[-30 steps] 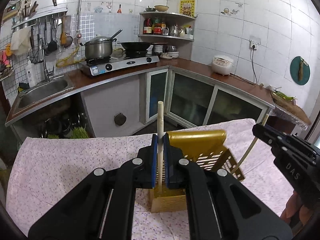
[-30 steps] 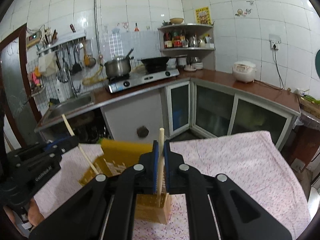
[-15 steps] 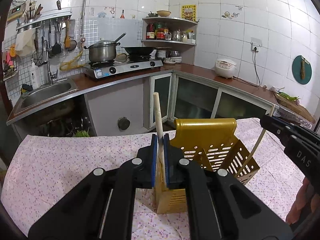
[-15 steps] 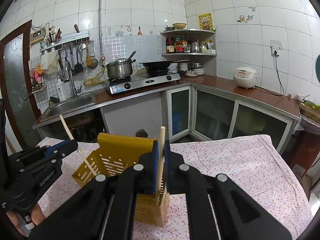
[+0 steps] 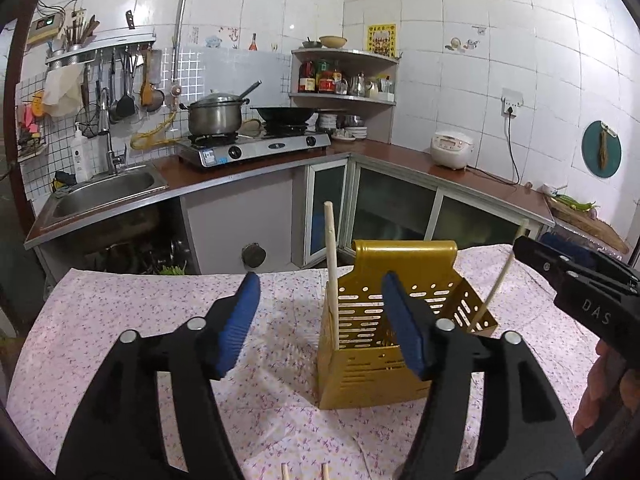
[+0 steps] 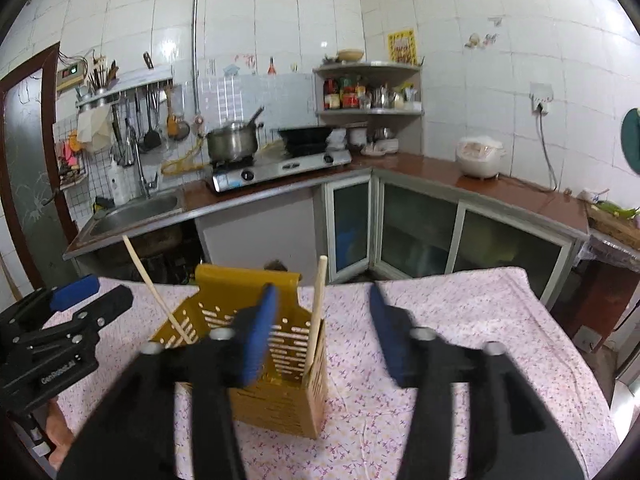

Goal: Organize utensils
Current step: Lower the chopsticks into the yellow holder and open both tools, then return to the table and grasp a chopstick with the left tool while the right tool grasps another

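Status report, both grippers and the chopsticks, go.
Left gripper and right gripper opening, nothing between the fingers. Two chopsticks standing in the gold holder. Nothing in the way.

Just beyond the black left gripper (image 5: 320, 312) with its blue pads (image 5: 240, 320) stands a golden-yellow slotted utensil holder (image 5: 372, 360). Under both lies a white tablecloth (image 5: 120, 320) sprigged with tiny pink-purple flowers. Pale wooden chopsticks (image 5: 331, 264) rise from the holder.
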